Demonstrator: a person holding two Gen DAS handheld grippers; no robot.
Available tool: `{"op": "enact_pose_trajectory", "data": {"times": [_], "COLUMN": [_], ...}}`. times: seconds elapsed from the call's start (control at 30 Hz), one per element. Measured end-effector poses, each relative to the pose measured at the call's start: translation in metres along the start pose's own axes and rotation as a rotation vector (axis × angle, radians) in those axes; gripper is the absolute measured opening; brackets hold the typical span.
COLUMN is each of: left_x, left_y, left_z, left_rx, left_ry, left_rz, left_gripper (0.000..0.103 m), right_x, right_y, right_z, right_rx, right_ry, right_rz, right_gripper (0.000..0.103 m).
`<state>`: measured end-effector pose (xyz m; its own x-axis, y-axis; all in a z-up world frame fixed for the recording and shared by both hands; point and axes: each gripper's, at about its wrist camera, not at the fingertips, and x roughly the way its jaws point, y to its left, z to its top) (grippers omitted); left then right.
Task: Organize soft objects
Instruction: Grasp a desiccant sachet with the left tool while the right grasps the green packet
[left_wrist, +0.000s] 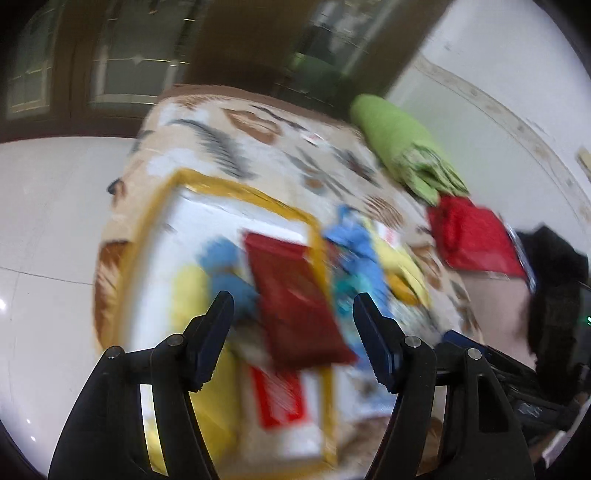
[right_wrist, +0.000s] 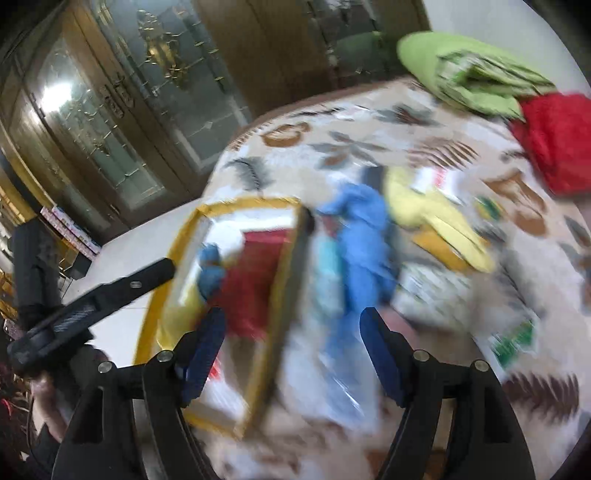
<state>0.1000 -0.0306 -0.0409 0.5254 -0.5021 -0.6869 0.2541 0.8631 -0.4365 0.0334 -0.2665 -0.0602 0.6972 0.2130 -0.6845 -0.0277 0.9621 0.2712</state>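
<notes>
Left wrist view, from left to right: pale floor tiles fill the left of the frame, then comes the surface under its leaf-patterned cloth. On it sits a yellow-rimmed box, white inside, holding a yellow cloth, a blue soft piece and a dark red packet that lies tilted across the box's right rim. My left tool points down at a slant over the box, its fingers spread wide with nothing pinched between them; the red packet shows in the gap, but the pads do not touch it. Just right of the box lie a blue cloth and a yellow cloth with an orange edge. Further right, a folded green cloth sits at the surface's far edge, with a red cloth right below it in frame. At the right edge a sleeve and part of my forearm show.

Right wrist view: at far left my other tool's dark body slants across the frame, gripped by my hand at lower left. Next comes the same yellow-rimmed box, then the blue cloth, the yellow cloth, and at upper right the green and red cloths. My right tool also angles downward, fingers spread wide and empty, over the box's near rim. Everything is motion-blurred.
</notes>
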Motion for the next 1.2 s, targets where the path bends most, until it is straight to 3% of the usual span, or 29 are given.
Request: {"op": "enact_pose_trajectory", "data": {"times": [0.2, 0.37, 0.63, 0.7, 0.73, 0.77, 0.8, 0.87, 0.97, 1.1, 1.2], "left_x": [0.018, 0.059, 0.125, 0.135, 0.135, 0.131, 0.128, 0.123, 0.12, 0.11, 0.103], "left_y": [-0.062, -0.101, -0.118, -0.111, -0.104, -0.101, -0.099, -0.096, -0.095, -0.098, -0.098], "left_z": [-0.045, -0.072, -0.078, -0.078, -0.078, -0.078, -0.081, -0.086, -0.092, -0.089, -0.088], "left_rx": [0.059, 0.105, 0.115, 0.085, 0.054, 0.048, 0.058, 0.081, 0.086, 0.086, 0.089], "left_ry": [0.124, 0.277, 0.408, 0.397, 0.364, 0.335, 0.309, 0.277, 0.291, 0.268, 0.26], "left_rz": [-0.034, -0.033, 0.092, 0.114, 0.098, 0.074, 0.039, 0.035, 0.026, -0.058, -0.101], "left_gripper": [0.068, 0.068, 0.068, 0.064, 0.059, 0.046, 0.041, 0.034, 0.032, 0.032, 0.032], "right_x": [-0.028, -0.047, -0.055, -0.047, -0.043, -0.037, -0.032, -0.021, -0.005, 0.006, 0.014], "right_y": [-0.054, -0.09, -0.128, -0.14, -0.146, -0.153, -0.159, -0.171, -0.183, -0.188, -0.189], "right_z": [-0.032, -0.049, -0.051, -0.048, -0.047, -0.046, -0.045, -0.042, -0.038, -0.032, -0.029], "right_rx": [0.114, 0.187, 0.239, 0.268, 0.289, 0.313, 0.338, 0.396, 0.482, 0.557, 0.57], "right_ry": [0.043, 0.031, 0.015, 0.028, 0.034, 0.037, 0.044, 0.05, 0.061, 0.067, 0.078], "right_rz": [-0.01, -0.004, -0.064, -0.089, -0.09, -0.087, -0.094, -0.098, -0.104, -0.127, -0.186], "right_gripper": [0.075, 0.075, 0.075, 0.075, 0.075, 0.075, 0.075, 0.074, 0.07, 0.066, 0.051]}}
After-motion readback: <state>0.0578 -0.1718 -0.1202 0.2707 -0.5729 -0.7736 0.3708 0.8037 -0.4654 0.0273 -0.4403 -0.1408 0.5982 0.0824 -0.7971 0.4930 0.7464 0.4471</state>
